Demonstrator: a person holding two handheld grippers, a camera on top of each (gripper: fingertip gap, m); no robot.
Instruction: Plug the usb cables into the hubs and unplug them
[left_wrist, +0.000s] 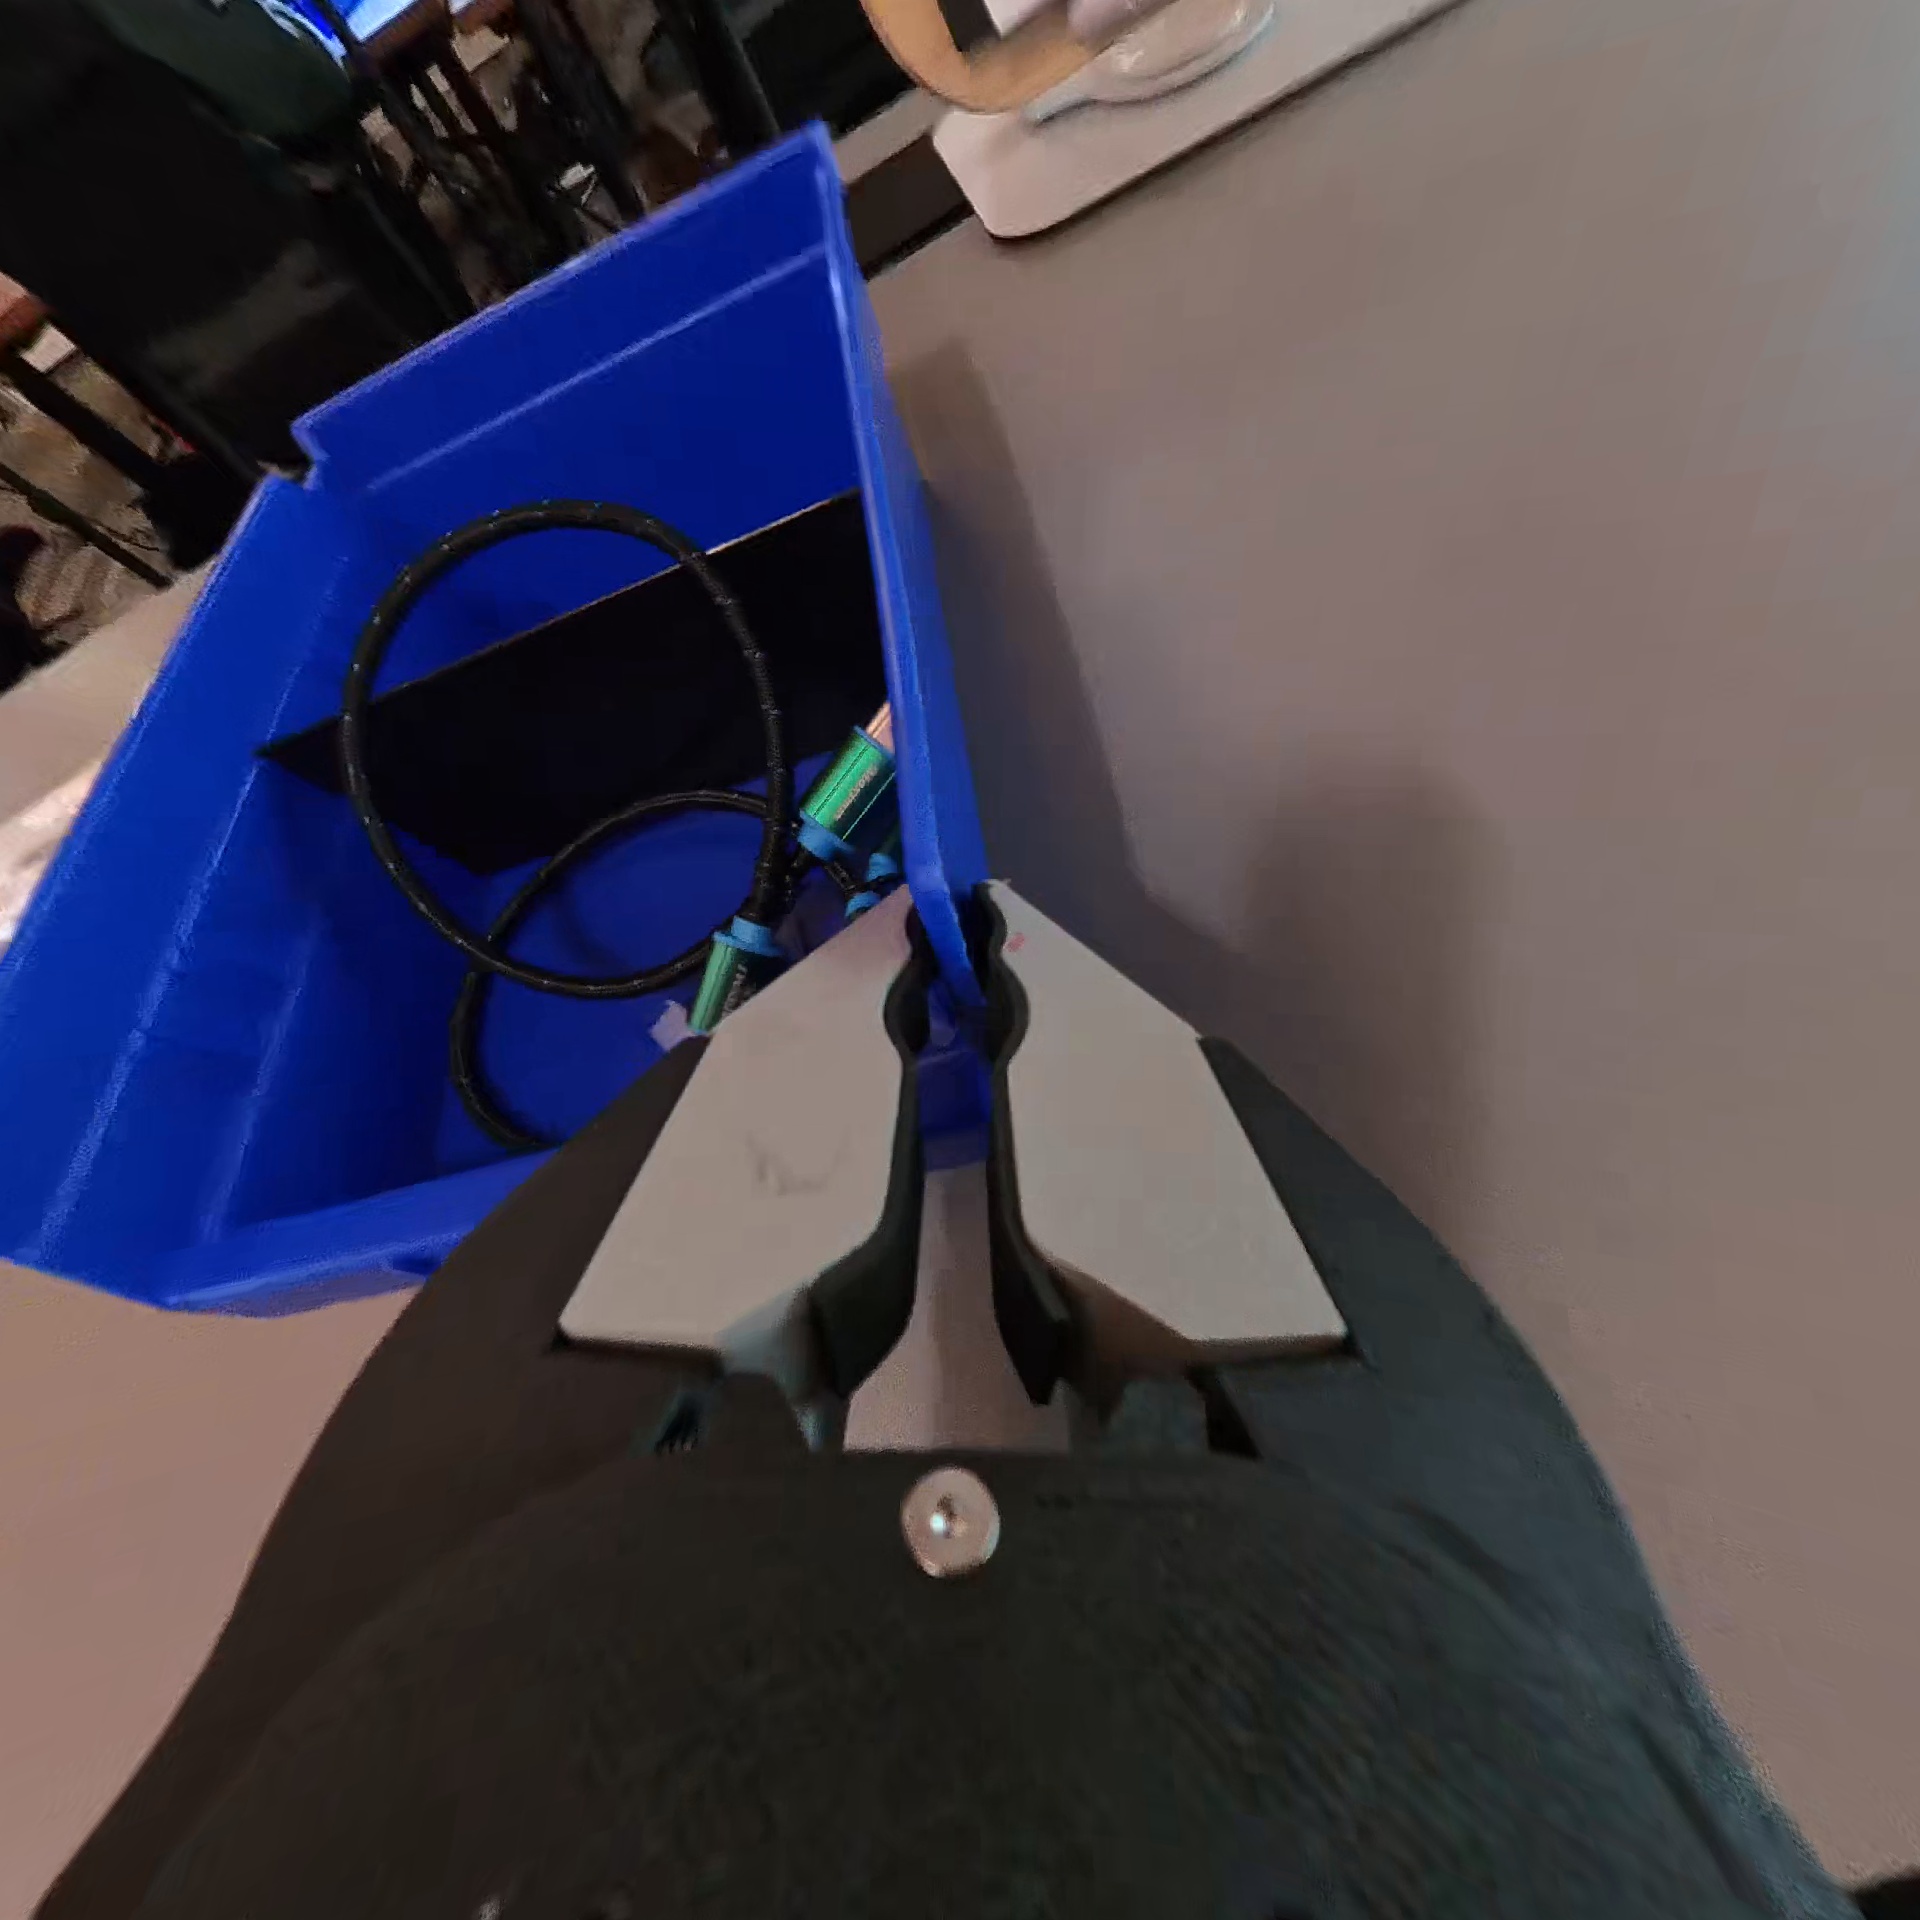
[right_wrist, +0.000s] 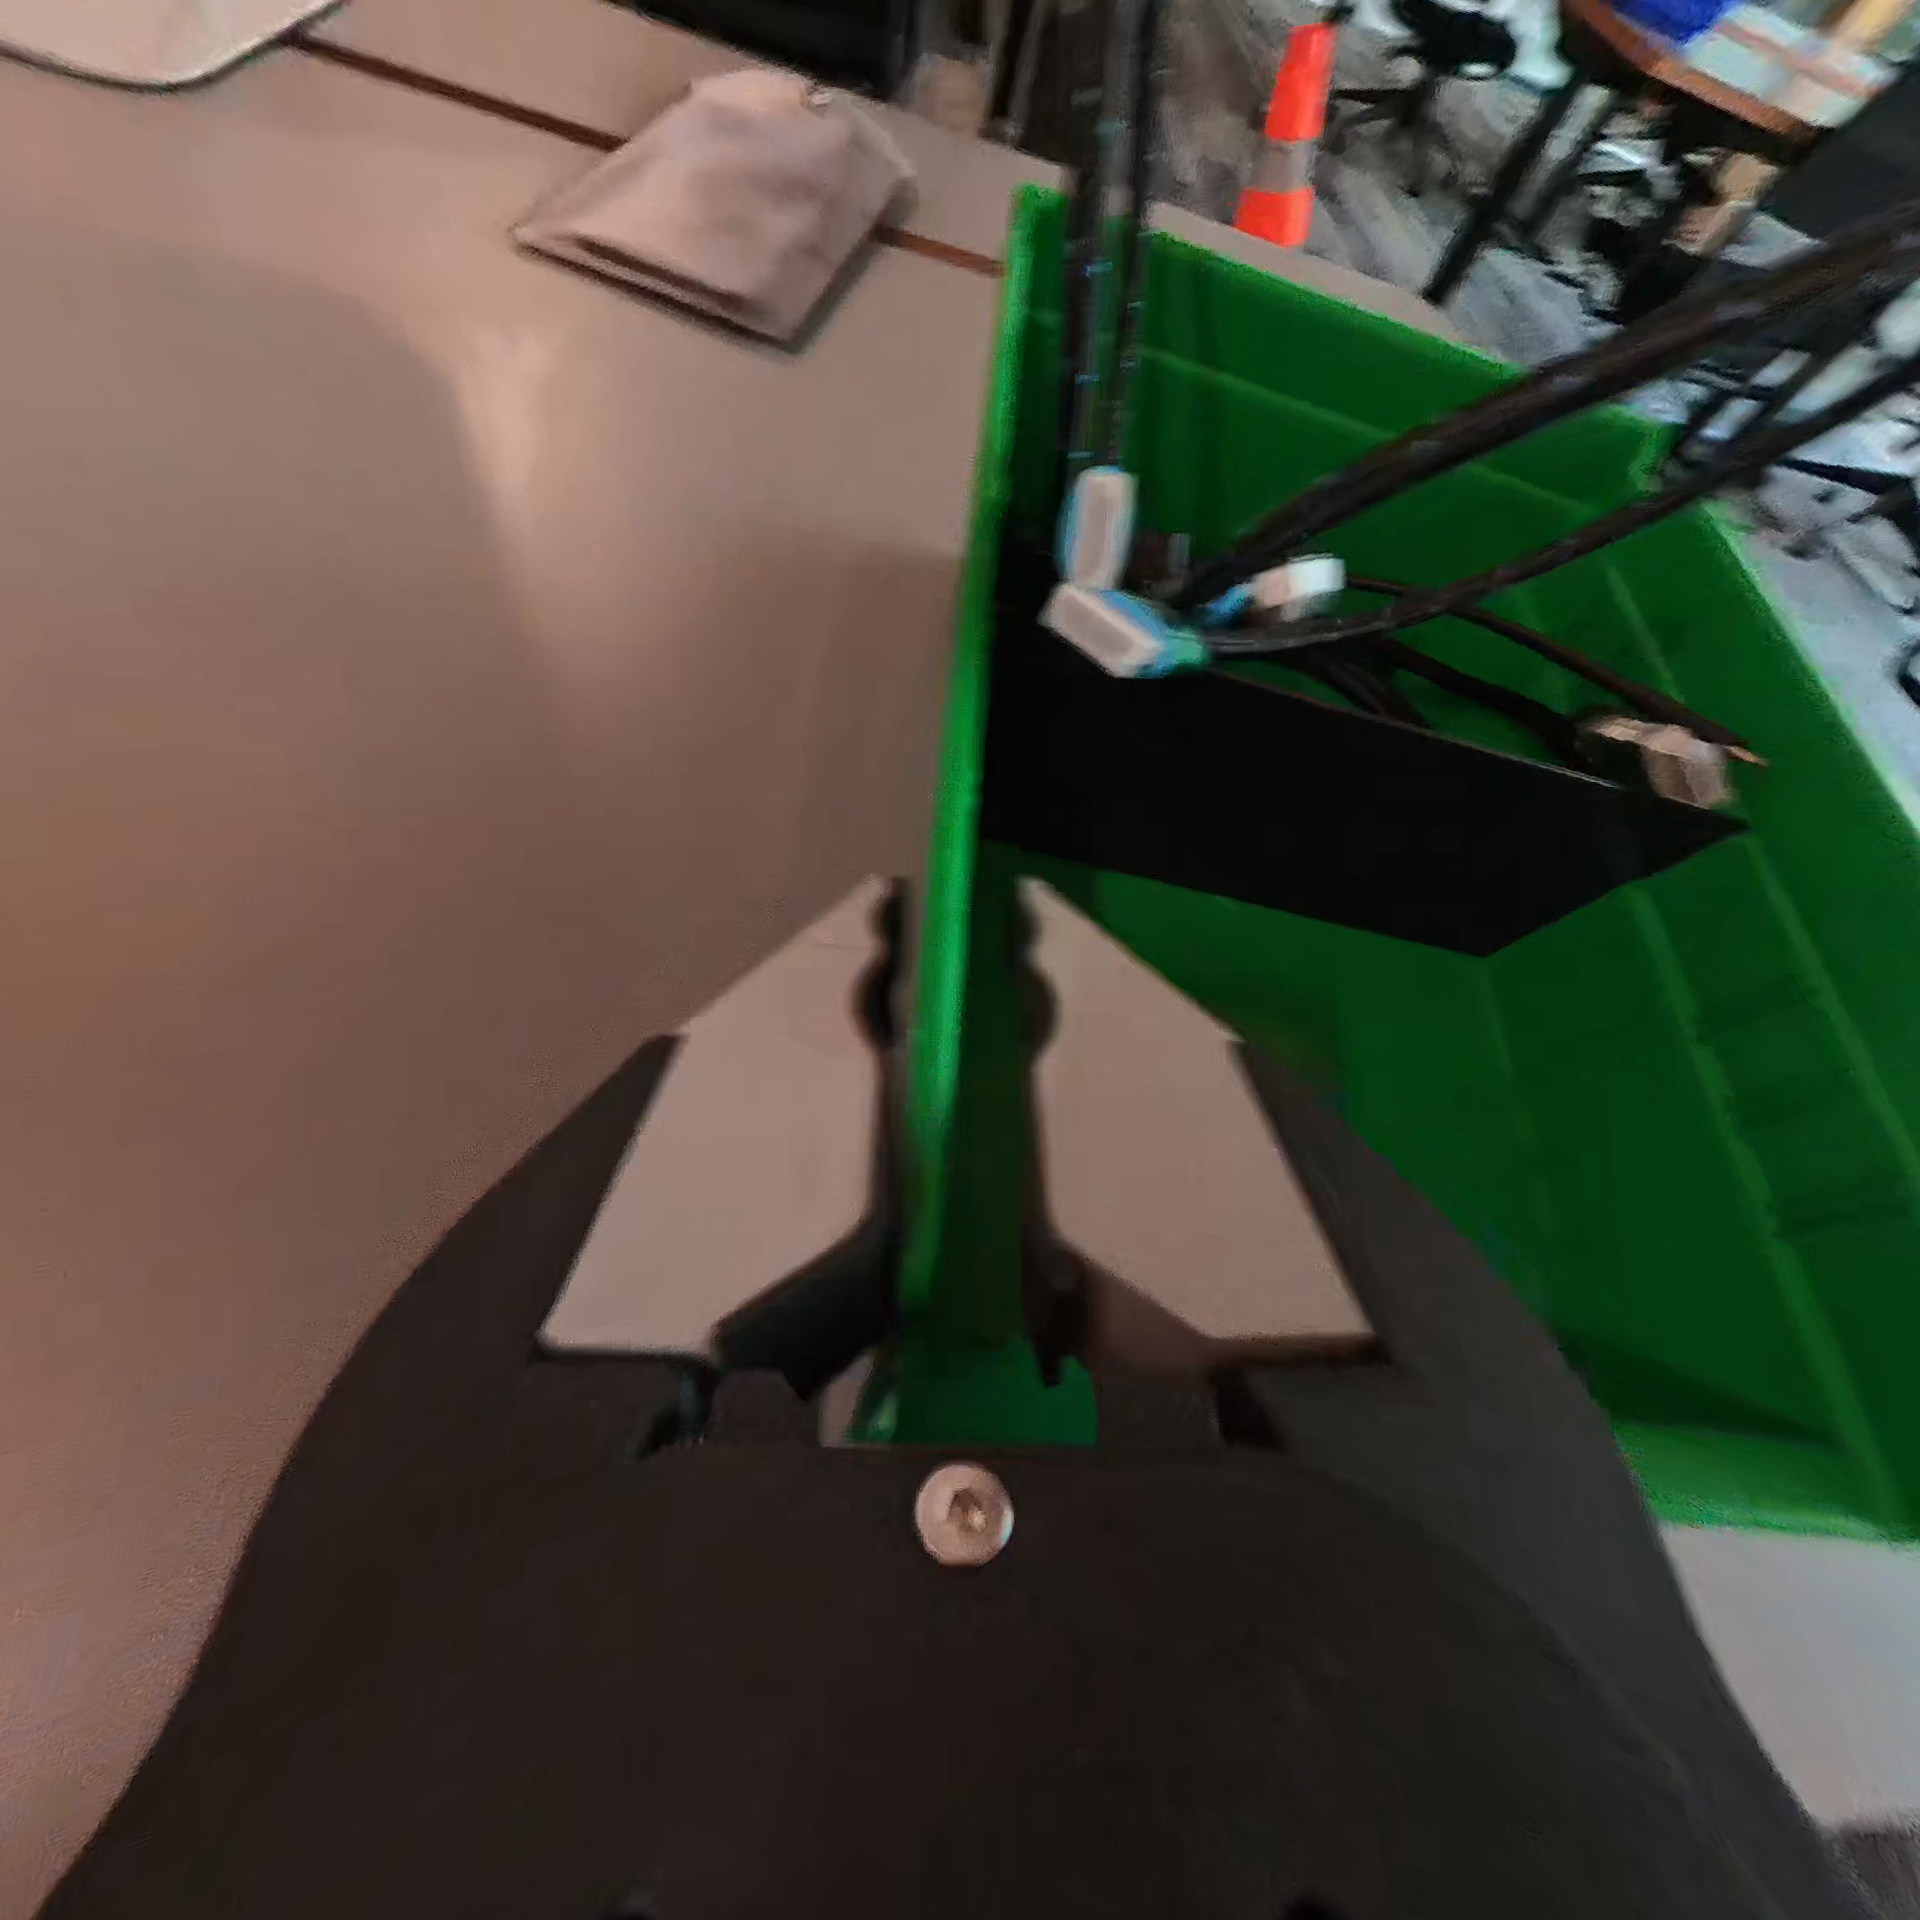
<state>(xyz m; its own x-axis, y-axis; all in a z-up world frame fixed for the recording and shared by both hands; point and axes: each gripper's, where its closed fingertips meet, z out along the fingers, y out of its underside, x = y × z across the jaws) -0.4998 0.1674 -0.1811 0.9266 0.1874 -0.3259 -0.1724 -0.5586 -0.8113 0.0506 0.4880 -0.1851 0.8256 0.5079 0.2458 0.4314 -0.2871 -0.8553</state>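
In the left wrist view a blue plastic bin (left_wrist: 623, 416) stands on the grey table (left_wrist: 1455, 623). My left gripper (left_wrist: 951, 914) is shut on the near corner of its right wall rim. Inside lie a black divider (left_wrist: 623, 686) and a coiled black braided cable (left_wrist: 364, 665) with green metal connectors (left_wrist: 847, 784). In the right wrist view my right gripper (right_wrist: 961, 914) is shut on the left wall of a green plastic bin (right_wrist: 1558, 1039), the wall running deep between the fingers. That bin holds a black divider (right_wrist: 1299, 821) and black cables (right_wrist: 1507, 426) with white connectors (right_wrist: 1101, 634).
A white mat with a glass vessel (left_wrist: 1143, 135) lies at the table's far side. A folded grey pouch (right_wrist: 727, 197) lies on the table left of the green bin. An orange cone (right_wrist: 1294, 135) and furniture legs stand on the floor beyond.
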